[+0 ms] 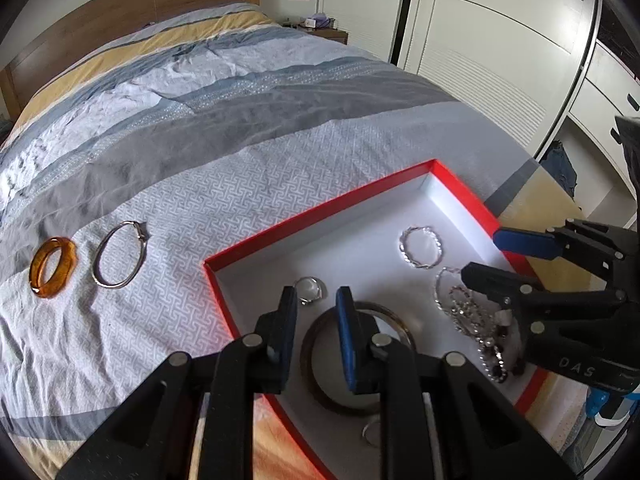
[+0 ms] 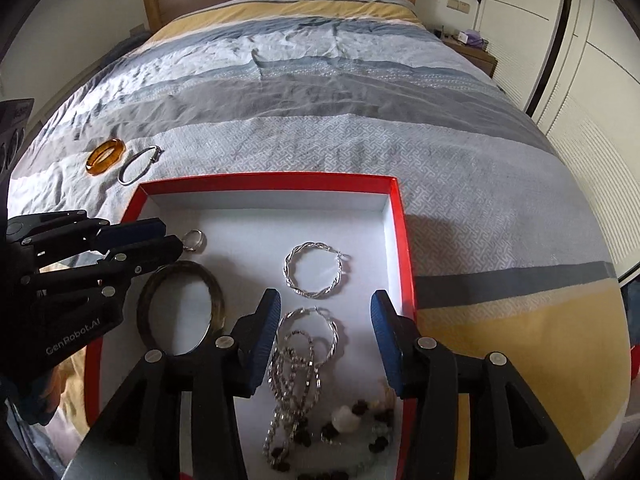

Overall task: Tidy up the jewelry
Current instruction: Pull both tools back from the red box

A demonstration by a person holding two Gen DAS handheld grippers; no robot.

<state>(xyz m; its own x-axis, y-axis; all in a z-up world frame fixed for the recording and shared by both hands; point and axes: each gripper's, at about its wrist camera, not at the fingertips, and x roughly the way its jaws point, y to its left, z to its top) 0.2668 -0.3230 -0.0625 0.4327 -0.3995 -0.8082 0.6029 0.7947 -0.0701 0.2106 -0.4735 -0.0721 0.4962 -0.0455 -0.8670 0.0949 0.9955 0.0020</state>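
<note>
Inside red box (image 2: 400, 240): hoops, chain, beads, dark bangle (image 2: 180, 304) already placed. On bed, amber bangle (image 1: 52, 268) and silver bangle (image 1: 118, 254) left. Left tool (image 1: 316, 300) slightly open, empty; right tool (image 2: 324, 308) wide open, empty.

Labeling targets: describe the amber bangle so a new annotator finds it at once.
Start at the red-rimmed box on the bed's quilt, then look past its far left corner, outside it. Two rings lie side by side on the fabric; the amber bangle is the outer one, thick and translucent orange, unlike the thin silver hoop beside it.
</note>
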